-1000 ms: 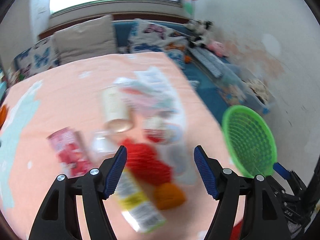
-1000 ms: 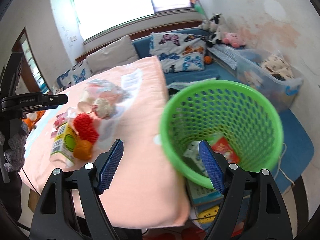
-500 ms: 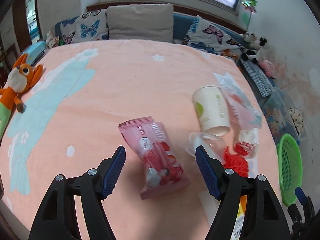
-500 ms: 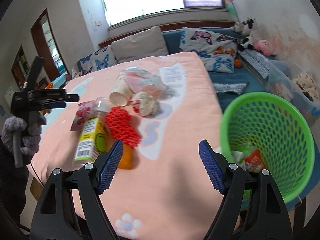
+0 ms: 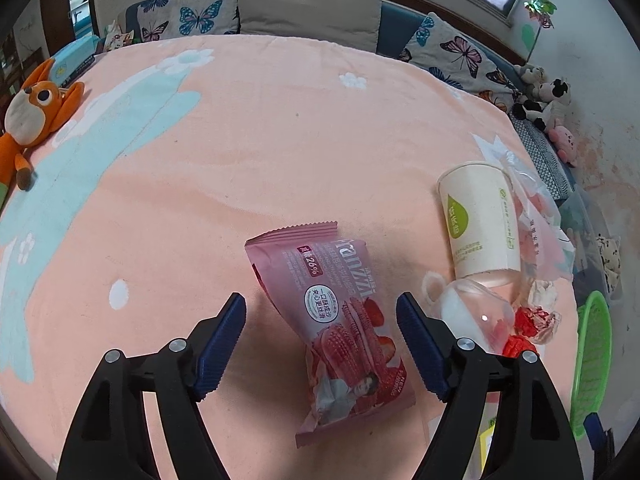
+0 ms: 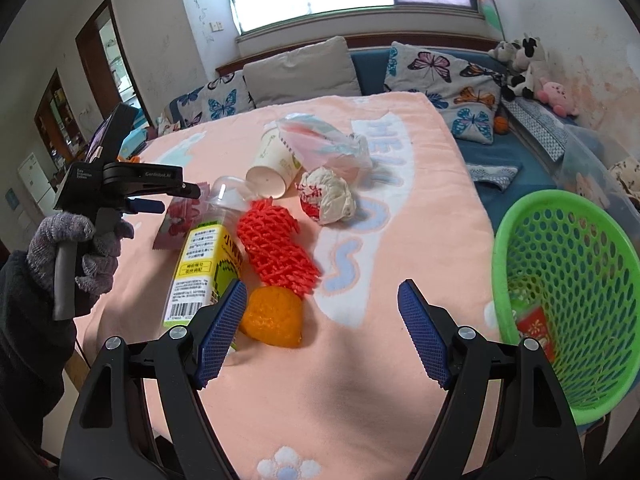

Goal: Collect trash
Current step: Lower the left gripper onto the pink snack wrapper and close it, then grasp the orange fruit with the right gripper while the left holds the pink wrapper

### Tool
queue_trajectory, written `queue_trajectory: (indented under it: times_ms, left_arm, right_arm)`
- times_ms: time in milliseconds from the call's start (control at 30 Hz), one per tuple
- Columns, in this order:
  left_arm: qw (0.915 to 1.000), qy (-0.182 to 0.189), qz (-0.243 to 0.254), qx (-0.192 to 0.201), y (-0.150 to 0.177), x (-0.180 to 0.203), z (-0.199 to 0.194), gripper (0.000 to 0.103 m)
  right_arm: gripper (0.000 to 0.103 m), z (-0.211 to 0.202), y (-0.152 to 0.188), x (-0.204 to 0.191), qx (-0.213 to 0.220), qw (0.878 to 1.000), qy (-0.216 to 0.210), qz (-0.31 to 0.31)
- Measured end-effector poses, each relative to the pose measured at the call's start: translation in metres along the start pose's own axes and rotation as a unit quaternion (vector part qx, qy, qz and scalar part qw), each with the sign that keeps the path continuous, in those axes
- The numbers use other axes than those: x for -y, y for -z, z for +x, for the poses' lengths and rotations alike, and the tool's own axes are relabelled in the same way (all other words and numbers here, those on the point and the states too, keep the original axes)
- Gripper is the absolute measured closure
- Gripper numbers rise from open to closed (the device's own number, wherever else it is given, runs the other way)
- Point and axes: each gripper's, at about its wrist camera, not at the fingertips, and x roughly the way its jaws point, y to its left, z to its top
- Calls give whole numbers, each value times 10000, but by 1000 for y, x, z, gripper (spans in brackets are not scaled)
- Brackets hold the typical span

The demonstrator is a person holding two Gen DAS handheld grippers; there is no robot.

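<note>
Trash lies in a loose heap on the bed point(image 5: 280, 128). A second ago the left hand-held gripper point(image 5: 320, 338) was over the red net point(image 6: 276, 248) and the carton point(image 6: 204, 268); now it has moved to the pink wrapper point(image 5: 332, 320), which lies flat between its opening jaws, not yet touched. The right hand-held gripper point(image 6: 320, 326) has swung away from the green basket point(image 6: 560, 292) toward the heap; it is wide open and empty, near the orange peel point(image 6: 274, 316). I judge the wrapper is the next pick, then the basket.
</note>
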Motion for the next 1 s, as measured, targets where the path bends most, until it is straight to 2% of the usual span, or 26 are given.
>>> queue_trajectory:
  times_ms: [267,333,433,600,767,933,1000]
  left_arm:
    - [9998,-119,-29,-166,-1,-1,17,28]
    - [9996,-130,-65,-228,-1,-2,21,32]
    - [9996,-139,-82,-232,0,-4,23,38]
    - [9997,-134,-99,-203,-1,-9,20,57]
    - [9997,-127,-63,-177,2,-12,17,70]
    - [9999,-91,-28,-138,4,-15,13,79]
    - [9999,-54,-19,-117,4,-15,11,83]
  right_arm:
    - [25,9,-3,0,-81,10000,-14,-37]
    - [25,13,-3,0,-109,9999,-33,-37]
    - [25,16,-3,-1,-140,9999,-48,-63]
    - [25,22,-7,-4,-159,9998,-114,-105]
    - [25,29,-11,-6,-206,9995,-205,-130]
    - [26,34,-2,-8,-346,9989,-270,-135]
    - [29,38,3,-10,-419,9986,-292,-164]
